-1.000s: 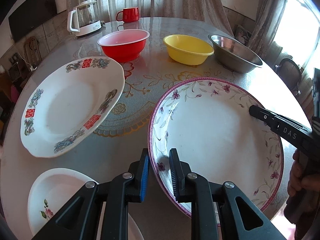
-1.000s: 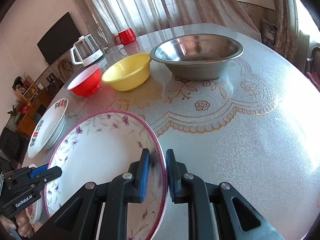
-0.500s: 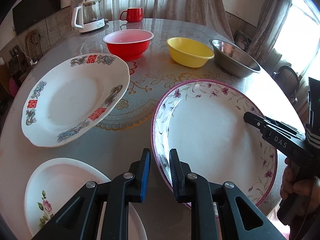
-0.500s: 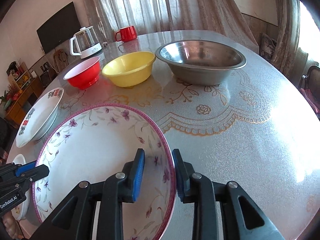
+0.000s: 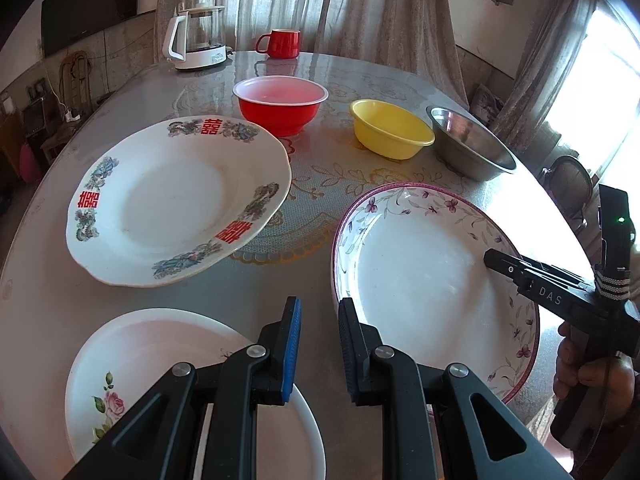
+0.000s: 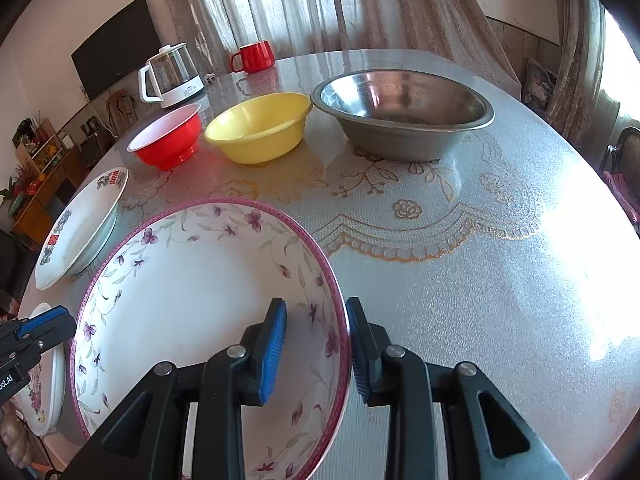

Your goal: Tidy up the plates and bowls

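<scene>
Right wrist view showed the right gripper (image 6: 316, 330) parted, its fingers straddling the rim of the purple plate (image 6: 192, 292) without clamping it. Left gripper (image 5: 318, 334) hung narrowly parted and empty between that plate and a rose plate (image 5: 132, 360). Farther across the desk (image 6: 460, 248) stood red (image 6: 170, 142), yellow (image 6: 260, 128) and steel (image 6: 404, 116) bowls.
</scene>
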A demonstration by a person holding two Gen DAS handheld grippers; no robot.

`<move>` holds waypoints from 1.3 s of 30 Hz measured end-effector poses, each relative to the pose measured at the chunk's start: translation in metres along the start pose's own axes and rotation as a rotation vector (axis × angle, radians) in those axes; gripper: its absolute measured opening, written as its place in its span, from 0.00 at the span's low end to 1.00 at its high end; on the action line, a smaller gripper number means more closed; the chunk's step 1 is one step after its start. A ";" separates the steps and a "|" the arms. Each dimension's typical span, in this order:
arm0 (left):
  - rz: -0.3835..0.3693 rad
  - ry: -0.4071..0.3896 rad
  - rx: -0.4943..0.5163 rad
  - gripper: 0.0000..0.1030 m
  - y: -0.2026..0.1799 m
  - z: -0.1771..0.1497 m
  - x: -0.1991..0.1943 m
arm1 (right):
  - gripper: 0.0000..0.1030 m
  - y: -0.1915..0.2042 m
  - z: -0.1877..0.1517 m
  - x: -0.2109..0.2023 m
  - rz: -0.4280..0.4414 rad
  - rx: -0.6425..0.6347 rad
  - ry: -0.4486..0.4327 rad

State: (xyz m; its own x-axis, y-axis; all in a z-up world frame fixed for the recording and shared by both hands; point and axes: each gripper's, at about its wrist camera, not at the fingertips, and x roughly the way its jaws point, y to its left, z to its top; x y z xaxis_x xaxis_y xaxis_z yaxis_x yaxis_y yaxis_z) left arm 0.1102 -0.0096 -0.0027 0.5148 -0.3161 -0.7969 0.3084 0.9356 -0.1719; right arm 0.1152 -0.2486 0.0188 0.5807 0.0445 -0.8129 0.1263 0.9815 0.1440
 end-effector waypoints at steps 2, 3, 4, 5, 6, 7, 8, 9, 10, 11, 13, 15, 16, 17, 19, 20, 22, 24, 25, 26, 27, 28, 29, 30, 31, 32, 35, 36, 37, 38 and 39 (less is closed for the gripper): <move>-0.002 -0.007 -0.015 0.19 0.005 -0.001 -0.004 | 0.29 -0.002 0.000 -0.001 0.001 0.019 0.004; -0.005 -0.011 -0.022 0.19 0.007 -0.001 -0.006 | 0.29 -0.002 0.000 -0.001 0.004 0.024 0.005; -0.008 -0.016 -0.027 0.19 0.009 0.000 -0.008 | 0.29 -0.003 0.000 -0.002 0.005 0.022 0.005; -0.008 -0.021 -0.031 0.19 0.011 0.000 -0.010 | 0.29 -0.002 0.000 -0.001 0.003 0.016 0.006; -0.006 -0.026 -0.033 0.19 0.012 0.001 -0.012 | 0.29 -0.001 0.000 -0.001 -0.001 0.010 0.008; -0.003 -0.032 -0.035 0.19 0.015 0.001 -0.013 | 0.29 -0.001 0.000 -0.001 -0.006 0.006 0.011; 0.002 -0.038 -0.038 0.19 0.017 0.001 -0.015 | 0.29 -0.001 0.001 -0.002 -0.021 0.006 0.010; 0.007 -0.042 -0.043 0.19 0.020 0.002 -0.016 | 0.29 -0.002 0.002 -0.003 -0.040 0.010 0.002; 0.012 -0.045 -0.050 0.19 0.023 0.002 -0.017 | 0.29 -0.003 0.003 -0.004 -0.049 0.011 -0.008; 0.019 -0.048 -0.058 0.19 0.026 0.003 -0.017 | 0.29 -0.004 0.004 -0.006 -0.049 0.009 -0.015; 0.032 -0.056 -0.074 0.19 0.032 0.004 -0.019 | 0.29 -0.003 0.006 -0.010 -0.045 0.004 -0.027; 0.039 -0.064 -0.089 0.19 0.039 0.004 -0.022 | 0.29 0.001 0.008 -0.017 -0.066 -0.012 -0.060; 0.044 -0.066 -0.096 0.19 0.042 0.005 -0.023 | 0.29 0.004 0.010 -0.021 -0.083 -0.024 -0.082; 0.051 -0.069 -0.103 0.19 0.045 0.006 -0.023 | 0.29 0.007 0.012 -0.025 -0.088 -0.033 -0.103; 0.066 -0.071 -0.120 0.19 0.052 0.007 -0.024 | 0.29 0.015 0.015 -0.031 -0.055 -0.052 -0.122; 0.072 -0.072 -0.129 0.19 0.056 0.007 -0.024 | 0.29 0.020 0.017 -0.032 -0.034 -0.065 -0.126; 0.079 -0.076 -0.144 0.19 0.063 0.008 -0.026 | 0.29 0.031 0.019 -0.034 0.008 -0.090 -0.127; 0.089 -0.083 -0.157 0.19 0.070 0.009 -0.028 | 0.29 0.043 0.021 -0.032 0.089 -0.111 -0.107; 0.096 -0.087 -0.165 0.19 0.075 0.010 -0.030 | 0.29 0.049 0.022 -0.030 0.138 -0.119 -0.088; 0.103 -0.091 -0.175 0.20 0.080 0.011 -0.031 | 0.30 0.055 0.023 -0.027 0.184 -0.127 -0.066; 0.109 -0.093 -0.186 0.20 0.086 0.013 -0.031 | 0.30 0.062 0.024 -0.024 0.225 -0.134 -0.045; 0.115 -0.095 -0.196 0.23 0.092 0.014 -0.031 | 0.30 0.068 0.025 -0.022 0.261 -0.139 -0.029; 0.122 -0.098 -0.207 0.26 0.098 0.015 -0.032 | 0.30 0.076 0.024 -0.019 0.293 -0.141 -0.018; 0.129 -0.102 -0.219 0.29 0.105 0.016 -0.033 | 0.30 0.082 0.025 -0.016 0.324 -0.142 -0.002; 0.138 -0.106 -0.229 0.30 0.111 0.018 -0.034 | 0.31 0.088 0.026 -0.012 0.352 -0.139 0.014; 0.147 -0.112 -0.238 0.31 0.117 0.019 -0.036 | 0.31 0.094 0.028 -0.009 0.376 -0.136 0.025; 0.167 -0.127 -0.253 0.35 0.135 0.024 -0.038 | 0.32 0.113 0.034 -0.001 0.418 -0.148 0.035; 0.175 -0.127 -0.258 0.35 0.140 0.026 -0.037 | 0.33 0.120 0.036 0.001 0.426 -0.153 0.036; 0.179 -0.126 -0.261 0.35 0.146 0.028 -0.036 | 0.35 0.126 0.039 0.004 0.433 -0.156 0.037; 0.185 -0.126 -0.267 0.35 0.152 0.030 -0.035 | 0.35 0.132 0.042 0.006 0.439 -0.158 0.038; 0.192 -0.126 -0.273 0.35 0.158 0.032 -0.034 | 0.35 0.137 0.045 0.010 0.444 -0.157 0.042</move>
State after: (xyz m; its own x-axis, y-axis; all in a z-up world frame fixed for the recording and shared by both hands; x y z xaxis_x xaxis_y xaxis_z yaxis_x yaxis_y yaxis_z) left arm 0.1670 0.1435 0.0157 0.6426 -0.1310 -0.7549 -0.0204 0.9820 -0.1879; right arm 0.1746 -0.1223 0.0560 0.5178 0.4709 -0.7142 -0.2523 0.8818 0.3985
